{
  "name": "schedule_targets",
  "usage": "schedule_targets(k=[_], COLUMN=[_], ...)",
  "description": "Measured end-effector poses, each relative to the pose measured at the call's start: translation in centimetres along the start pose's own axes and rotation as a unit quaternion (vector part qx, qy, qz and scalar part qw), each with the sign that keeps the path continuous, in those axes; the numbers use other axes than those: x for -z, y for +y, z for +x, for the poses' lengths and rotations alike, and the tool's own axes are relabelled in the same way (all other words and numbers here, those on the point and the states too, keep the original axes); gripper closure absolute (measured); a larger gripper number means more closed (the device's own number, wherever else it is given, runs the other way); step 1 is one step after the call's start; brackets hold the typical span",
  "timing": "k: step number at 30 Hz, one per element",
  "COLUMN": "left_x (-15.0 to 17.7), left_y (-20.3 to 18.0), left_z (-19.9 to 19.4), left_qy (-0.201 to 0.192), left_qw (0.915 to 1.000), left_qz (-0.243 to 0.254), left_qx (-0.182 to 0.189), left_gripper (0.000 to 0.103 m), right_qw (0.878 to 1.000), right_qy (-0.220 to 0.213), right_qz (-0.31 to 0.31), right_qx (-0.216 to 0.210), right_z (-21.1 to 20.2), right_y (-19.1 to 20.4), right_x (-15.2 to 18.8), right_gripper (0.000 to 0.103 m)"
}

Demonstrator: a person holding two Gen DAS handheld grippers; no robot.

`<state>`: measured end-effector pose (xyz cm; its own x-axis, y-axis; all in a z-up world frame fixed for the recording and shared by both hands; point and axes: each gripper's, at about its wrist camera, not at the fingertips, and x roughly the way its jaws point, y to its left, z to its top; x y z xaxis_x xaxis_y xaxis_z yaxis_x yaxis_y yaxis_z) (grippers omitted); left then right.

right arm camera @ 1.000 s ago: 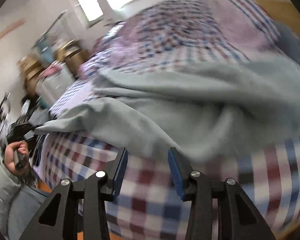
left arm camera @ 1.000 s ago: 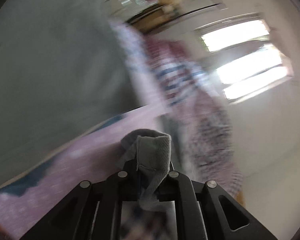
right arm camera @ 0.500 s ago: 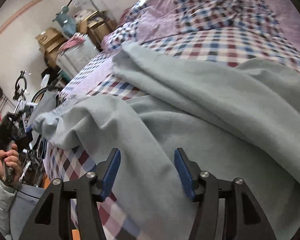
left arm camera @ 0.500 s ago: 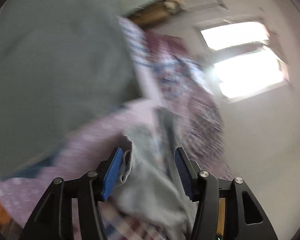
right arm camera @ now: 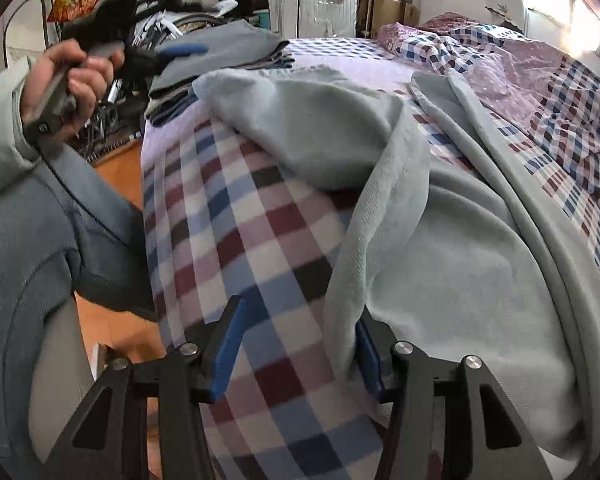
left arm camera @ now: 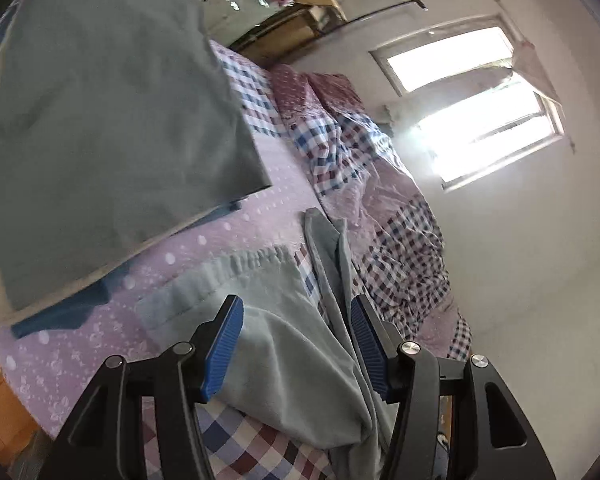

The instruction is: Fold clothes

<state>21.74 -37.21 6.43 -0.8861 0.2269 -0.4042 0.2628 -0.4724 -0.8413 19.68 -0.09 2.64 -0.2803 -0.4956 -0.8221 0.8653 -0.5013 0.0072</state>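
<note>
A pale grey-green fleece garment point(right arm camera: 460, 280) lies spread on the checked bed sheet point(right arm camera: 260, 220). My right gripper point(right arm camera: 300, 350) points down at the garment's near edge. Its jaws are closing, with a fold of that edge between them against the right pad; the pads do not press on it. My left gripper point(left arm camera: 296, 344) is open just above the garment's hemmed end point(left arm camera: 268, 288), gripping nothing. In the right wrist view the left gripper point(right arm camera: 180, 50) is blurred, held in a hand point(right arm camera: 72, 80). A folded grey pile point(left arm camera: 100, 120) sits on the bed corner point(right arm camera: 220, 48).
A crumpled checked and lilac quilt point(right arm camera: 540, 60) fills the far side of the bed. Boxes and a wrapped suitcase point(right arm camera: 312, 4) stand behind it, with a wheeled frame point(right arm camera: 172, 20) beside them. The person's sleeve and clothing point(right arm camera: 20, 260) are at the left over orange floor point(right arm camera: 116, 168).
The left gripper opened and let go of the garment's cuff, which now lies on the bed. The right gripper swung down and rolled to the garment's near edge.
</note>
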Motion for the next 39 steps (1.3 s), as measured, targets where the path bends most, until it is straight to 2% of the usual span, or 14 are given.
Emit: schedule_targets(k=[3, 5, 7, 13, 19, 21, 22, 23, 26, 30, 33, 35, 36, 39], left_x=[0.9, 2.1, 3.3, 6.6, 9.5, 10.3, 10.4, 10.2, 9.2, 9.4, 11.1, 12.5, 13.2, 16.0], left_y=[-2.8, -5.4, -7.6, -12.0, -13.9, -14.1, -14.0, -13.6, -12.8, -12.3, -10.7, -8.4, -7.5, -4.8], left_z=[1.0, 2.7, 4.9, 13.5, 20.6, 21.3, 21.7, 21.9, 19.2, 12.7, 7.3, 3.6, 2.4, 0.7], left_qy=[0.028, 0.07, 0.114, 0.203, 0.247, 0.249, 0.246, 0.243, 0.198, 0.122, 0.08, 0.06, 0.059, 0.104], left_qw=[0.9973, 0.9901, 0.9818, 0.9569, 0.9188, 0.9094, 0.9052, 0.9051, 0.9378, 0.9635, 0.9746, 0.9832, 0.9846, 0.9804], left_qz=[0.058, 0.105, 0.14, 0.201, 0.238, 0.243, 0.241, 0.23, 0.174, 0.17, 0.148, 0.11, 0.098, 0.076], left_qx=[0.036, 0.061, 0.058, -0.053, -0.195, -0.229, -0.249, -0.263, -0.226, -0.167, -0.148, -0.133, -0.132, -0.15], left_gripper=[0.044, 0.044, 0.044, 0.044, 0.044, 0.054, 0.076, 0.093, 0.099, 0.099, 0.099, 0.099, 0.099, 0.099], right_qw=[1.0, 1.0, 0.999, 0.999, 0.999, 0.999, 0.999, 0.999, 0.999, 0.999, 0.999, 0.997, 0.997, 0.994], right_qy=[0.004, 0.013, 0.028, 0.017, 0.016, 0.016, 0.016, 0.016, 0.016, 0.019, 0.013, 0.001, -0.004, -0.021], right_qz=[-0.004, -0.018, -0.03, -0.034, -0.046, -0.047, -0.046, -0.045, -0.035, -0.019, -0.01, -0.005, -0.004, 0.001], right_qx=[0.008, 0.019, 0.022, 0.019, 0.024, 0.022, 0.02, 0.017, 0.001, -0.026, -0.05, -0.071, -0.079, -0.103], right_z=[0.1, 0.4, 1.1, 0.9, 0.6, 0.5, 0.5, 0.4, 0.0, -1.1, -2.2, -3.0, -3.3, -4.1], right_y=[0.3, 0.9, 1.5, 1.8, 2.5, 2.6, 2.6, 2.5, 2.0, 1.2, 0.9, 0.9, 1.1, 1.4], right_x=[0.4, 0.7, 1.2, 2.0, 2.3, 2.3, 2.2, 2.2, 2.3, 2.5, 2.4, 2.1, 1.9, 1.4], right_gripper=[0.047, 0.048, 0.048, 0.047, 0.047, 0.047, 0.047, 0.047, 0.047, 0.047, 0.048, 0.048, 0.048, 0.047])
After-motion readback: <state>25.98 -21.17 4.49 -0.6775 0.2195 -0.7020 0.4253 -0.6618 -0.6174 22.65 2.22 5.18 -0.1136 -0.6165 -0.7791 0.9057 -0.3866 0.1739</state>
